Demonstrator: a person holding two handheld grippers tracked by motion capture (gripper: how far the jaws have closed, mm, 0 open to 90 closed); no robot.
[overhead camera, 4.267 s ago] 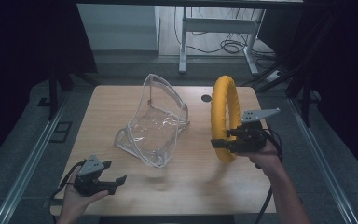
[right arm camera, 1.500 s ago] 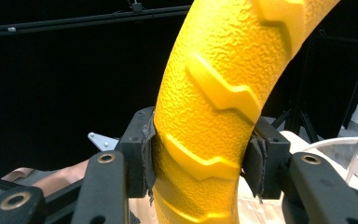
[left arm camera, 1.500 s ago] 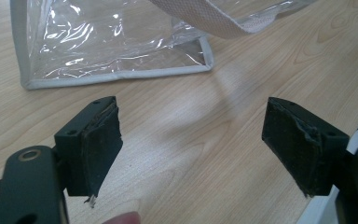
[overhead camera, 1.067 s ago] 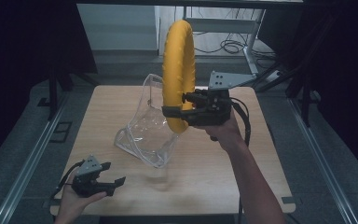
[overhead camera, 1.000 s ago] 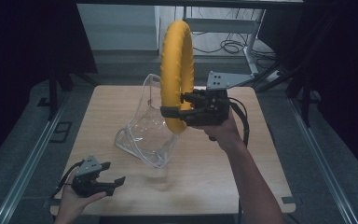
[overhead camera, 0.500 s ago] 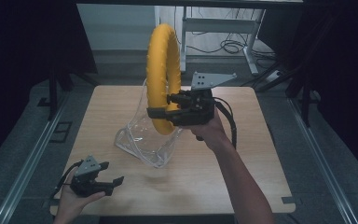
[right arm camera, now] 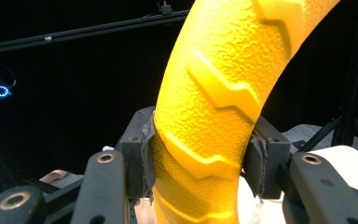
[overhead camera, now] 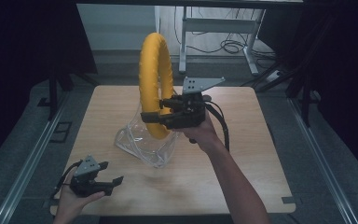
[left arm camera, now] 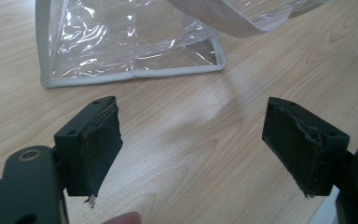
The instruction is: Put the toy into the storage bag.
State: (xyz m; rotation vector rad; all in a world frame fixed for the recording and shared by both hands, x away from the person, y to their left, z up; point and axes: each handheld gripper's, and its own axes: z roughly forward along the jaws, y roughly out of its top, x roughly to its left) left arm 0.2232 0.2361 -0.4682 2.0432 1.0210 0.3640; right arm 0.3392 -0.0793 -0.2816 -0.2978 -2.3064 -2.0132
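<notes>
Dark room w/ black curtains all round, light wood desk [overhead camera: 242,154] in the middle, metal table frame and loose cables on the floor beyond its far edge.

Right hand-held gripper [overhead camera: 150,116]: jaws clamped on the yellow ring [overhead camera: 154,84], pinching its lower arc from both sides. Right gripper view confirms it: pads pressed flat into the ring's [right arm camera: 223,107] pebbled surface, raised zigzag ridges running across the tube between them. Ring stands upright, edge-on to the high cam, most of it rising above the jaws, bottom dipping just below them. Grey three-cornered plate sits on top of the gripper body, cable trails back along the forearm.

Clear plastic bag [overhead camera: 147,142] sits directly under and just behind that gripper, mouth up, grey trim on the edges. Ring's bottom overlaps the bag's top in the high view; can't tell if it touches the plastic or is inside the opening.

Left hand-held gripper [overhead camera: 107,179]: jaws spread wide, nothing between them. Held low at the near left corner of the desk, well apart from the right one. Left gripper view: both black pads w/ frayed edges, bare wood between, bag's [left arm camera: 130,42] trimmed bottom corner ahead of the jaws, not touching. White woven strap crosses the bag's top there. Fingertip visible at bottom edge of that view.
</notes>
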